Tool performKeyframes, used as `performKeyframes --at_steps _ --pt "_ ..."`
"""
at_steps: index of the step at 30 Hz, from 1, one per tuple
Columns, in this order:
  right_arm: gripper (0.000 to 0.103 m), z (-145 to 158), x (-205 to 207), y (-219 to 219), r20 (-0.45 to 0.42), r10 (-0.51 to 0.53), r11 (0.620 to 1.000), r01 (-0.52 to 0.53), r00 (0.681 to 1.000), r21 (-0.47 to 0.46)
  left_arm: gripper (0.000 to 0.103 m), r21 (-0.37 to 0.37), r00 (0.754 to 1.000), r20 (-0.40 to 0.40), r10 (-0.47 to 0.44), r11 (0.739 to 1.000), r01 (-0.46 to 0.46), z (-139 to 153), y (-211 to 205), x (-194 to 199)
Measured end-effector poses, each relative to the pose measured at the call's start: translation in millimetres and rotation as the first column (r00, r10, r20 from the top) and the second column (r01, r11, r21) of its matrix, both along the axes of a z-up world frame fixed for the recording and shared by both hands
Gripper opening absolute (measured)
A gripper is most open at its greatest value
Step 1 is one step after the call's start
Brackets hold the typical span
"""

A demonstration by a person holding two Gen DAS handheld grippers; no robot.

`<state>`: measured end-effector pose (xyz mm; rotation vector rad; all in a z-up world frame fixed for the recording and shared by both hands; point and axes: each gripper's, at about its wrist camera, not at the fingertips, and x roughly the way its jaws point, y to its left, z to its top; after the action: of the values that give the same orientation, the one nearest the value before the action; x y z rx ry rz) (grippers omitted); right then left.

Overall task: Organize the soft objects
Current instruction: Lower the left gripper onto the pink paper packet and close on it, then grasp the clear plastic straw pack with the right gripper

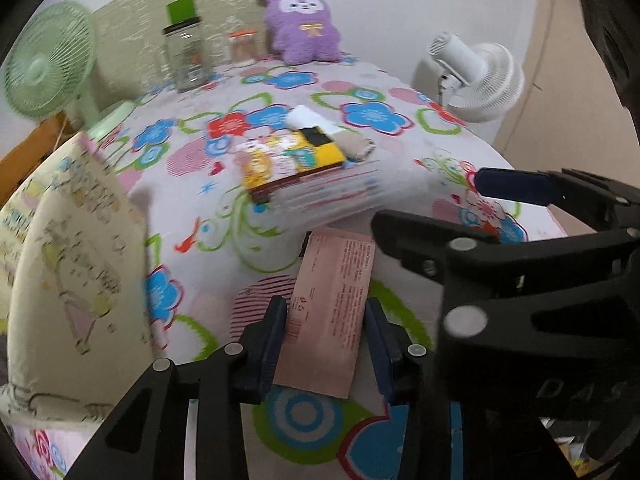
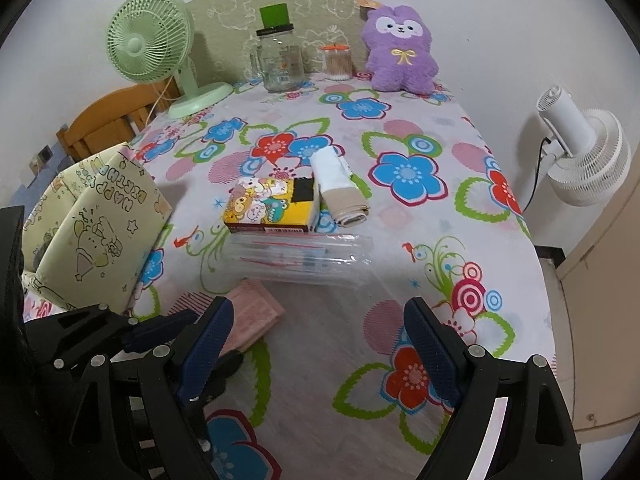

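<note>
Pink packet point(image 1: 328, 316) gripped by left claw point(image 1: 326, 344), near end hidden, right claw point(image 2: 320, 344) open, empty

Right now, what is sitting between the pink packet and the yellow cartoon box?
A stack of clear plastic bags lies between the pink packet and the yellow cartoon box, clearest in the right wrist view.

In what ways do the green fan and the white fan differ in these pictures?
The green fan stands on the table at the back left corner; the white fan is off the table, beyond its right edge. The green fan's grille faces toward the cameras, while the white fan shows its motor housing and faces away to the right. Both have round wire grilles.
</note>
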<state>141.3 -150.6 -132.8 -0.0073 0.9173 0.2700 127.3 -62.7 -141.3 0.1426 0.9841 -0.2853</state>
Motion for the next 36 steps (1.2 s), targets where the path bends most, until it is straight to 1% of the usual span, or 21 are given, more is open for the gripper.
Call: performKeyframes --at_steps 6,9,14,23,24,26,27,29,30,32,33,35,36 --pt "0.089 -1 10 5 0.009 0.022 1.0 -0.022 1.0 -0.004 0.04 0.009 0.997 -0.003 0.075 0.997 -0.075 -1 9 8" --pt "0.089 -1 16 7 0.019 0.032 0.999 -0.032 0.999 -0.008 0.04 0.02 0.994 0.012 0.104 0.994 -0.105 0 10 11" --pt "0.089 -1 26 15 0.051 0.076 0.996 -0.074 0.996 -0.044 0.04 0.038 0.986 0.023 0.165 0.985 -0.166 -1 17 17" --pt "0.088 -13 43 32 0.043 0.142 0.987 -0.139 0.989 -0.078 0.04 0.018 0.986 0.004 0.167 0.986 -0.167 -3 17 23" --pt "0.085 -17 45 33 0.033 0.146 0.986 -0.143 0.989 -0.082 0.04 0.018 0.986 0.004 0.167 0.986 -0.167 -3 16 23" --pt "0.071 -24 48 35 0.006 0.148 0.985 -0.147 0.989 -0.091 0.04 0.015 0.986 0.003 0.167 0.986 -0.167 -3 16 23" --pt "0.068 -28 49 37 -0.009 0.147 0.984 -0.147 0.989 -0.102 0.04 0.015 0.986 0.005 0.166 0.986 -0.166 -3 16 23" --pt "0.058 -29 47 38 0.005 0.14 0.983 -0.138 0.99 -0.124 0.04 0.012 0.986 0.003 0.166 0.986 -0.166 -3 16 23" --pt "0.055 -28 46 39 0.011 0.141 0.981 -0.138 0.99 -0.139 0.04 0.013 0.986 0.004 0.166 0.986 -0.166 -2 15 23" --pt "0.043 -28 43 38 0.015 0.142 0.98 -0.139 0.99 -0.141 0.04 0.007 0.987 0.003 0.159 0.987 -0.159 -3 15 23" --pt "0.041 -28 42 37 0.014 0.145 0.98 -0.142 0.989 -0.141 0.04 0.008 0.988 0.006 0.154 0.988 -0.154 -2 14 22" --pt "0.033 -26 38 35 0.01 0.15 0.981 -0.147 0.989 -0.127 0.039 0.008 0.989 0.009 0.145 0.989 -0.145 -1 12 20" --pt "0.032 -26 37 34 0.01 0.15 0.982 -0.148 0.989 -0.122 0.039 0.009 0.99 0.011 0.142 0.99 -0.142 -1 11 19"
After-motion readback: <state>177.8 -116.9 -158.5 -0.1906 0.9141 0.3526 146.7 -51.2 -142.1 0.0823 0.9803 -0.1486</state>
